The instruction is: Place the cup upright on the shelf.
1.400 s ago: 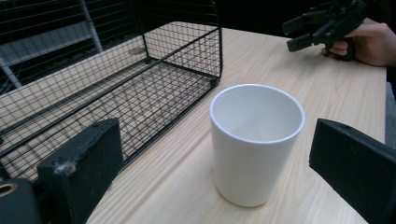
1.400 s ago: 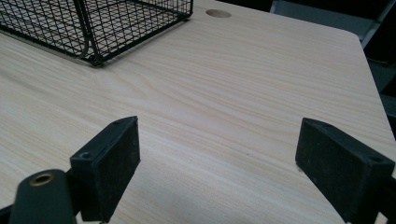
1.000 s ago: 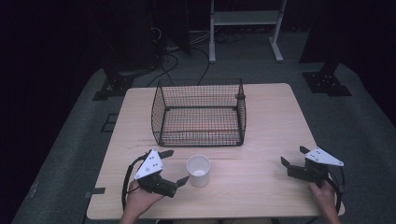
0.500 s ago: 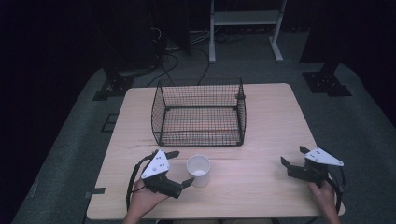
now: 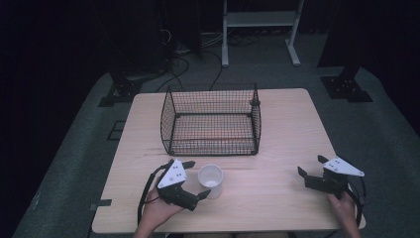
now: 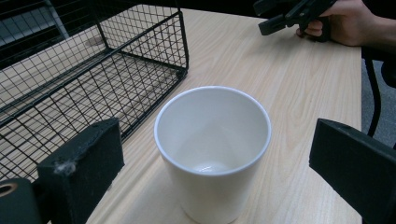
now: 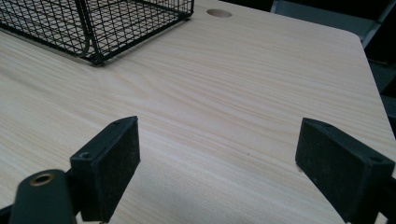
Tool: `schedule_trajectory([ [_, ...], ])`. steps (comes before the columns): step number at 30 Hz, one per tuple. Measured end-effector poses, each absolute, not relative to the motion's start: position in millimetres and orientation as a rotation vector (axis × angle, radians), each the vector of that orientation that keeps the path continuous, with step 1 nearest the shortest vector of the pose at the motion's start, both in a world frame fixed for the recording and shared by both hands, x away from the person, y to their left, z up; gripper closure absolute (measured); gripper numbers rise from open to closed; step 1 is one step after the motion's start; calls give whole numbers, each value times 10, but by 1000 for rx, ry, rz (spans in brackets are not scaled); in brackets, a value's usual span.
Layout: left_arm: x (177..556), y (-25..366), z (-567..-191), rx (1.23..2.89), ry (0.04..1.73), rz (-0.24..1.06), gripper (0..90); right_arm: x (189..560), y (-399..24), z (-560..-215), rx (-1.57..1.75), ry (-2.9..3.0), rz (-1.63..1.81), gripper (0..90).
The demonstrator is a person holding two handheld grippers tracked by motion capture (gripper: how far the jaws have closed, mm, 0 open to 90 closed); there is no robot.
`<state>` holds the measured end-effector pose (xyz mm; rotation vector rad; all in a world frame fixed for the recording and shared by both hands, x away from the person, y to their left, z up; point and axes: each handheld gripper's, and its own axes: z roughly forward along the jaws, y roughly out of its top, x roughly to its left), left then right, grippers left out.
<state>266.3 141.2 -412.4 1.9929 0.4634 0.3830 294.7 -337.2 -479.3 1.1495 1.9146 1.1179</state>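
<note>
1. Moved since the earlier frames: left gripper [image 5: 194,178], now advanced toward the cup [image 5: 210,180] with its jaws on either side of it; a second ago it sat further left and clear of the cup. Cup, basket and right gripper unchanged in place.
2. Left gripper: held in the person's left hand [image 5: 157,208] at the table's near left. Jaws spread wide, one on each side of the cup, neither touching it in the left gripper view.
3. Cup: white, upright, empty, standing on the table [image 5: 287,124] just in front of the basket's near side, close to its near right corner in the left gripper view.
4. Basket [image 5: 210,120]: black wire, rectangular, open-topped, empty, at the table's middle toward the far side.
5. Right gripper [image 5: 310,169]: held in the right hand [image 5: 345,207] at the near right corner, well apart from cup and basket. Jaws wide apart, holding nothing, bare wood between them.
6. Table: light wood, with a round hole [image 7: 219,13] near its far edge.
</note>
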Motion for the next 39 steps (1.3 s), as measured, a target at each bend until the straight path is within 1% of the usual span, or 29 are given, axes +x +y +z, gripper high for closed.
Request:
schedule_trajectory([
  [39, 2866, 1145, -4347, 2113, 506, 326, 24, 2945, -3365, -4794, 1145, 1919, 1113, 131],
])
